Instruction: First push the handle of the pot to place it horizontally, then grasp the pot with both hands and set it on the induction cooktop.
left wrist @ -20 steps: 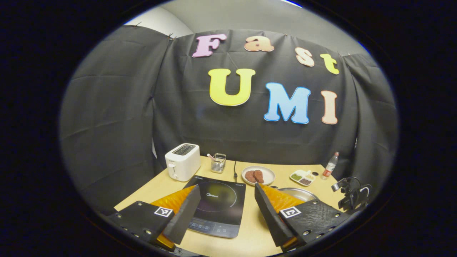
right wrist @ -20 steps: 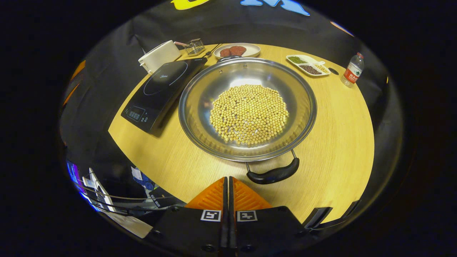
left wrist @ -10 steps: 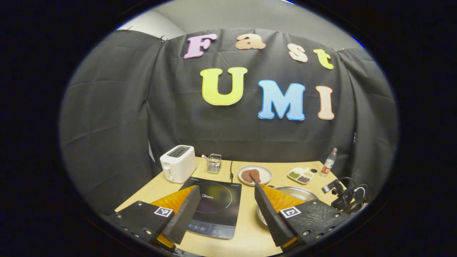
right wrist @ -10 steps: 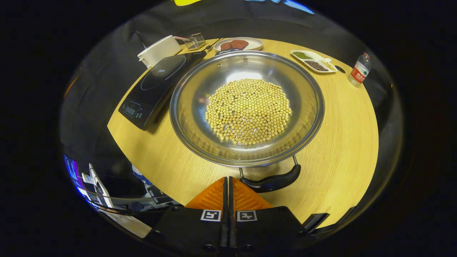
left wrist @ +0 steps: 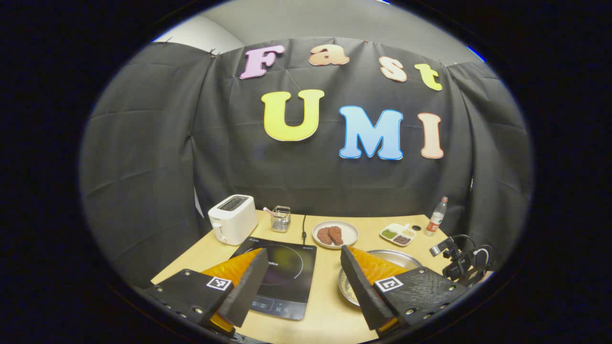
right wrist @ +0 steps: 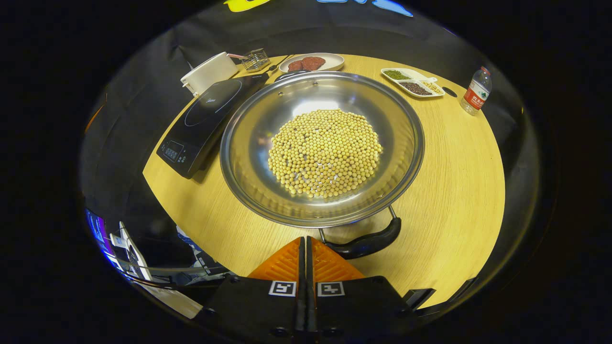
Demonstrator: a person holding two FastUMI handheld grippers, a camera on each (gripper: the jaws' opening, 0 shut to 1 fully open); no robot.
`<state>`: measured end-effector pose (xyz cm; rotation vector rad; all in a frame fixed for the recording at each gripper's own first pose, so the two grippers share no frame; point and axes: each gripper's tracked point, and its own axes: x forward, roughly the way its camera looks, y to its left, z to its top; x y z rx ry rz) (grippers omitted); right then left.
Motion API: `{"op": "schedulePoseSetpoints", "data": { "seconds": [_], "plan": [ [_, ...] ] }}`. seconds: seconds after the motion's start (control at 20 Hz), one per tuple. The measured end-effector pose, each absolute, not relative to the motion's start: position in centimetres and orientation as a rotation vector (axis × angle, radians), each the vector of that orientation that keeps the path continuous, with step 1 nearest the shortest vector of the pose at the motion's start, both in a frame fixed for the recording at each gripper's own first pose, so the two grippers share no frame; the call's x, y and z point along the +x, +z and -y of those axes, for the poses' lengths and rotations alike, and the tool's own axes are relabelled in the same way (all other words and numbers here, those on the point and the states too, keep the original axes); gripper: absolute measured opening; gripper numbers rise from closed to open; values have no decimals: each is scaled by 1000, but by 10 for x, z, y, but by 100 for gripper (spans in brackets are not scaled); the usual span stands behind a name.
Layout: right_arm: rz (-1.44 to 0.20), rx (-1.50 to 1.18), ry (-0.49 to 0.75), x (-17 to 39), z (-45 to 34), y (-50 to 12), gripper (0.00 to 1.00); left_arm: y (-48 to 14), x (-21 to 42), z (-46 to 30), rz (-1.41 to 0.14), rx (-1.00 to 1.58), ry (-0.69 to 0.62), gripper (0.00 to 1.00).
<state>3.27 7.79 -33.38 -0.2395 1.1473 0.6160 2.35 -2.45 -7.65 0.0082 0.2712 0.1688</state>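
Right gripper (right wrist: 306, 243): fingers pressed flat together, nothing between them, tips just at the near handle (right wrist: 366, 242) of the steel pot (right wrist: 248, 177); whether they touch it I can't tell. Handle sits at the pot's near rim, slanted a bit, w/ its right end farther away. Pot is on the wooden table (right wrist: 454, 191), full of soybeans (right wrist: 325, 152) heaped in the middle. Its left rim is right beside the black induction cooktop (right wrist: 205, 119), which lies flat on the table, control panel at the near end.

Left gripper (left wrist: 303, 279): fingers spread wide, holding nothing, above the table's near edge. Between them, the cooktop (left wrist: 282, 277) to the left and a slice of the pot (left wrist: 346, 286) to the right.

Farther back: white toaster (left wrist: 233, 219), small wire basket (left wrist: 280, 219), plate w/ two brown patties (left wrist: 335, 234), divided dish of beans (left wrist: 398, 233), water bottle (left wrist: 437, 217) at the far right corner. At that view's right edge, the other gripper's camera rig w/ cables (left wrist: 461, 265).
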Motion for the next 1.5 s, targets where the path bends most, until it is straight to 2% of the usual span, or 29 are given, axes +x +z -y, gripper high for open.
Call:
{"op": "schedulePoseSetpoints", "data": {
  "seconds": [1.35, 1.4, 1.5],
  "plan": [
    [-1124, -245, 527, 86, -27, -331, 2, -87, 44, 67, -300, 61, 136, 89],
    [-1128, -236, 519, 89, -25, -331, 2, -87, 45, 67, -301, 63, 138, 93],
    [-1132, -214, 500, 94, -18, -332, 2, -88, 46, 68, -302, 67, 141, 89]
  ]
}}
